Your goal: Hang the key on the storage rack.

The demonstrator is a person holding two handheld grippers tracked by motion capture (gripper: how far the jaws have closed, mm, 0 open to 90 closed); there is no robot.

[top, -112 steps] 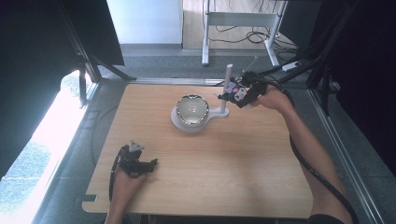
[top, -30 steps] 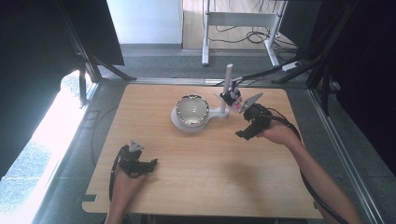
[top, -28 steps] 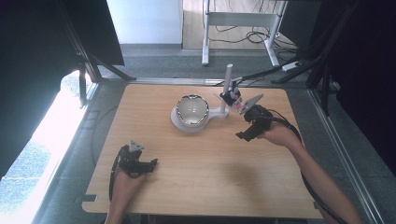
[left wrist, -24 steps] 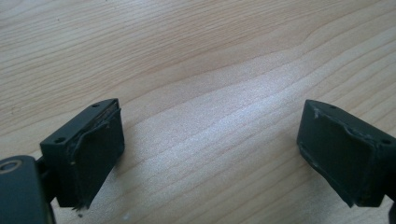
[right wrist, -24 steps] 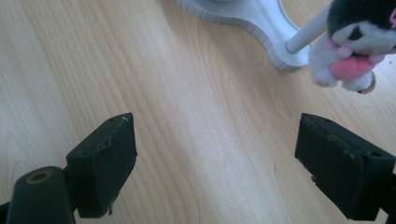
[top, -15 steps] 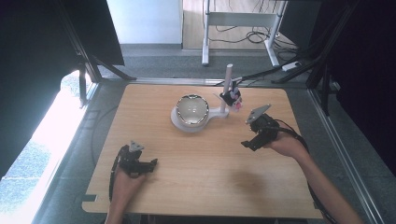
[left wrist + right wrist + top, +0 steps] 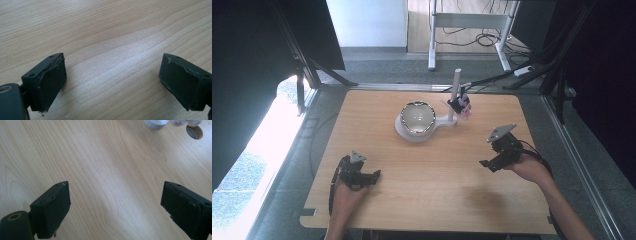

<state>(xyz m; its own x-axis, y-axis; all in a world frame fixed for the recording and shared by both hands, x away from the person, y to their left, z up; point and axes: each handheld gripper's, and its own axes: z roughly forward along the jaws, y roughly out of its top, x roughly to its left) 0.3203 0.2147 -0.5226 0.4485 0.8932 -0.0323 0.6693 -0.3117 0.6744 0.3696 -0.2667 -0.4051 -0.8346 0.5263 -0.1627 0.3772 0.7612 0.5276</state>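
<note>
The right gripper [image 7: 493, 156] is seen at the right side of the table [image 7: 427, 200], jaws spread wide, nothing held; in the right gripper view only bare wood lies between the jaws. The left gripper [image 7: 366, 176] is rested near the front-left of the table, jaws also wide apart and empty, as confirmed in the left gripper view, where wood grain alone is seen between them. The work in hand is judged to centre on the stand [image 7: 422, 131] at the far middle of the table: a white base carrying a shiny round bowl [image 7: 417, 117], with an upright white post [image 7: 455, 92] at its right end and a small dark clip-like item [image 7: 459, 104] with pink bits set against the post. What that item is cannot be told. The key relation: the stand lies forward and to the left of the right gripper, well apart from it; its long axis is run roughly left to right across the table, bowl end left, post end right. The post end is turned toward the right gripper, so the right hand is judged nearer to it, while the left gripper is well apart, with the bowl end forward and to its right. At the top edge of the right gripper view, a ribbed white piece [image 7: 155, 123] and a round hole [image 7: 194, 132] in the table are caught.
</note>
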